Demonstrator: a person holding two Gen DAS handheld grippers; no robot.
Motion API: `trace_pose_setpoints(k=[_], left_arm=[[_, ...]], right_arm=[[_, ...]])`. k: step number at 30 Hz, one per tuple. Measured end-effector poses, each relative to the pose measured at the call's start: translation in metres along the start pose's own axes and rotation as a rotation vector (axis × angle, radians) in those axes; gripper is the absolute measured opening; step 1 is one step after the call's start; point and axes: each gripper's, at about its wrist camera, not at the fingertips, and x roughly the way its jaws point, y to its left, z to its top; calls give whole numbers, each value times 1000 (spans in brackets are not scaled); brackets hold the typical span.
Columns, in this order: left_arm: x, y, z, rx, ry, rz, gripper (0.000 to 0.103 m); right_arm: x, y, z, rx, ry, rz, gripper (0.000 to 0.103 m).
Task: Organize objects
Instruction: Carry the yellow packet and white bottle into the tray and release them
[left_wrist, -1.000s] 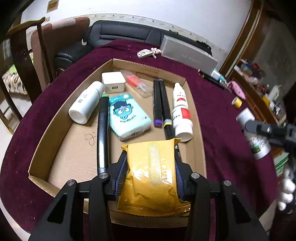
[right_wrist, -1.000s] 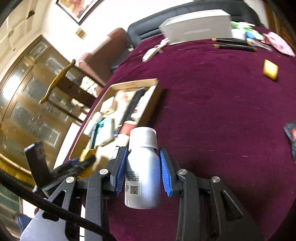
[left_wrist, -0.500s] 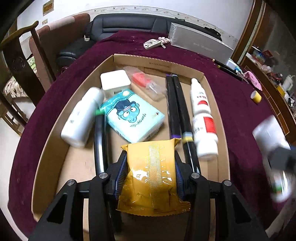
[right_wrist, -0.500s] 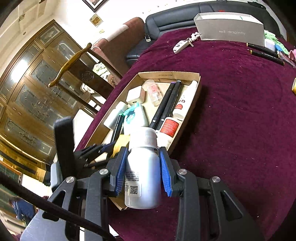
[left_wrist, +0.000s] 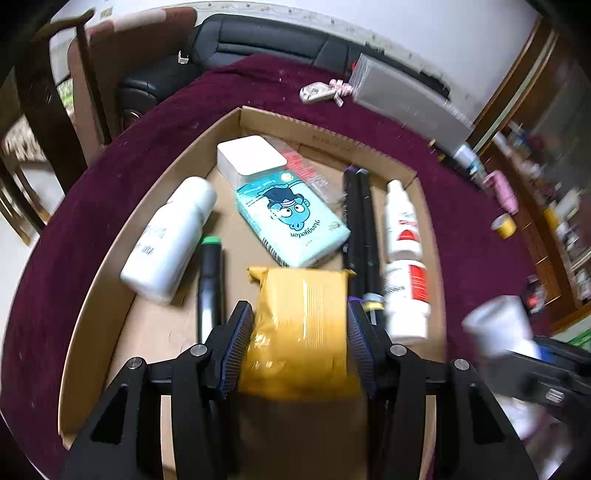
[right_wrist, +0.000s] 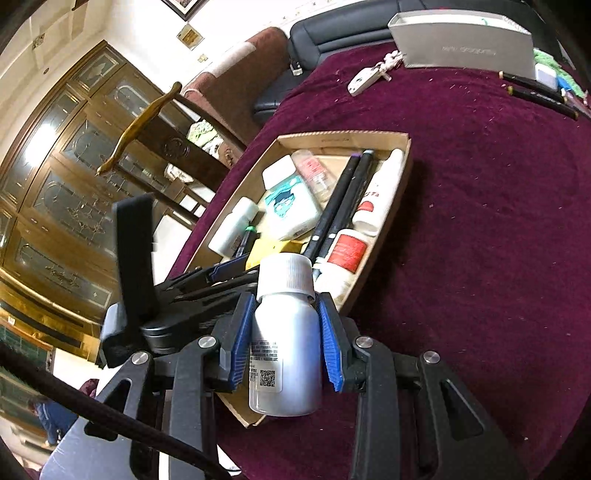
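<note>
My left gripper (left_wrist: 300, 332) is shut on a yellow foil packet (left_wrist: 301, 325) and holds it over the near end of a shallow cardboard tray (left_wrist: 110, 266). The tray holds a white bottle (left_wrist: 170, 240), a green-capped marker (left_wrist: 209, 288), a teal tissue pack (left_wrist: 291, 218), a white box (left_wrist: 251, 158), two black markers (left_wrist: 360, 229) and two white bottles with red labels (left_wrist: 404, 266). My right gripper (right_wrist: 284, 343) is shut on a white screw-cap bottle (right_wrist: 284, 350), held over the tray's near right corner (right_wrist: 369, 266); it shows blurred at the right of the left wrist view (left_wrist: 498, 332).
The tray sits on a round table with a dark red cloth (right_wrist: 480, 221). On the cloth beyond it lie a grey box (right_wrist: 461, 48), a key fob (right_wrist: 365, 79), black pens (right_wrist: 535, 92) and a yellow tape roll (left_wrist: 504, 225). A black sofa (left_wrist: 258, 44) and wooden chairs stand behind.
Both grippers have moved forward and over the tray, each still holding its object. The right gripper with the white bottle has come in beside the left one at the tray's near right corner.
</note>
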Motion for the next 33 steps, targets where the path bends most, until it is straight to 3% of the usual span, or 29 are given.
trace_pose_setpoints(k=[5,12,24,33], left_arm=[[-53,27,-21,-69,-126,-71,46],[-87,60,-30,-138,-228,-57,47],[-85,66,-46,-132,-222,-52,50],[-91,56,-50,-114,-228,-73,52]], right_arm=[[19,11,-3,-17,50,41,33],[55,39,-13,-94,145,49,33],[90,59,-26,-205,177,-75,33],[61,56,-24,-209,98,-69,36]])
